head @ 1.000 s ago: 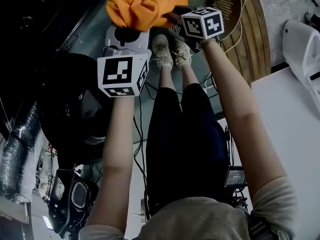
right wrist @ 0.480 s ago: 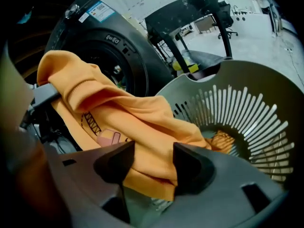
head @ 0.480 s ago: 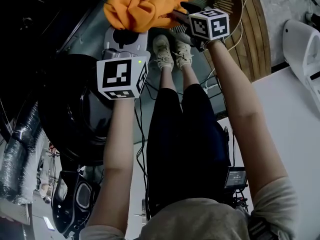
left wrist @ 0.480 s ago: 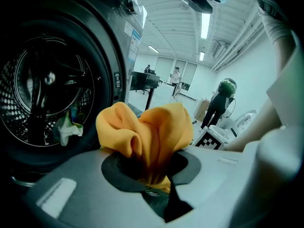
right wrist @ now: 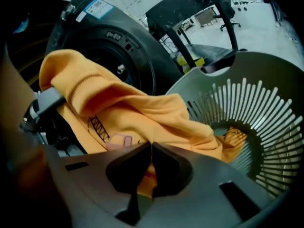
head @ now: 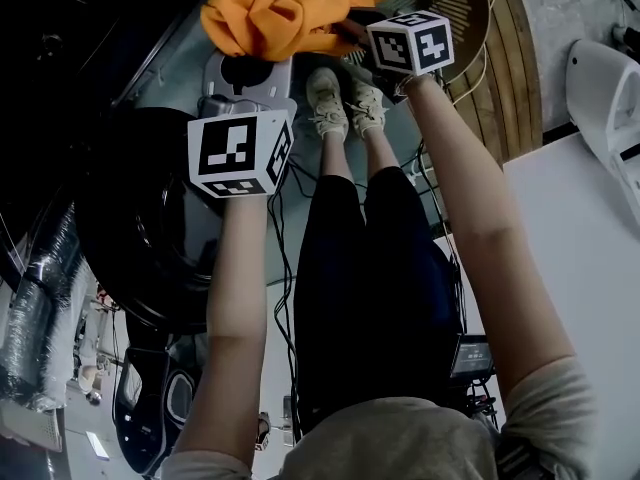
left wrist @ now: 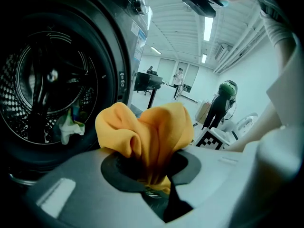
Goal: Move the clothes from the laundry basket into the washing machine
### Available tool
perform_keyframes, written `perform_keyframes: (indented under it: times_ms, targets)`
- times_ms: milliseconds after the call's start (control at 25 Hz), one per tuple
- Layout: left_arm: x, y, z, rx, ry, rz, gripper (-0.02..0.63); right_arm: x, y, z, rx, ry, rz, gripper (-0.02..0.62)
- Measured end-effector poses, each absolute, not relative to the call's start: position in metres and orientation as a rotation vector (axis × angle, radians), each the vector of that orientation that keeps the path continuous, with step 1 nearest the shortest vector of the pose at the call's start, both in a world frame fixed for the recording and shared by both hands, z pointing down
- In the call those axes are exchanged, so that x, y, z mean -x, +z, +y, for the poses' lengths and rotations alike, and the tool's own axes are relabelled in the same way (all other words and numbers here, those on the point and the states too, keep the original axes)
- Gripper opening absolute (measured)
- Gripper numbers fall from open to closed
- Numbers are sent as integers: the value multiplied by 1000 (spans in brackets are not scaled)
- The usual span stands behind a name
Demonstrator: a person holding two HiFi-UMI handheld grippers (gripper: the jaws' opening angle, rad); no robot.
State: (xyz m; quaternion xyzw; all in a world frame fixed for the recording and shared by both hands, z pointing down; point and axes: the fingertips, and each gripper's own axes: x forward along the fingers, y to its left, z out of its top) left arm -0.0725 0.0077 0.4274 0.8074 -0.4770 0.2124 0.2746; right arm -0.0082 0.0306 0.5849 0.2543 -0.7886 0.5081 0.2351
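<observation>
We gripped the orange sweatshirt (left wrist: 147,132) tight in our left gripper (left wrist: 152,186), our right gripper (right wrist: 150,148) had just closed its jaws onto the same fabric, washing machine (left wrist: 47,80) alongside.

Bright open-plan lab hall: ceiling strip lights (left wrist: 207,28), monitor (left wrist: 145,81) on a stand, office chair (right wrist: 227,4), front-loading washing machine (left wrist: 57,80).
</observation>
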Motion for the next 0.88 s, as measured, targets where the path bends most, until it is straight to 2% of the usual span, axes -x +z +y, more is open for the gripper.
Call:
perform_keyframes:
  times_ms: [200,440,560,680,880]
  targets:
    - [71,427,9,-2164,580,-1285,103,-23,520,4,-922,1498,-2337,12]
    - [58,426,13,-2175,573,-1245,107,-33,436,-17,-1053,1429,-2530,12]
    - [40,421,17,-2204,525,-1181,169,-27,392,-21,-1040,1364,-2618,12]
    - [17,406,16,-2257,429,-1085,288,-17,356,-24,-993,1291,-2691,12]
    - [-4,380,9,-2390,421,-1045,347,-4,310,-18,-896,1224,-2777,12]
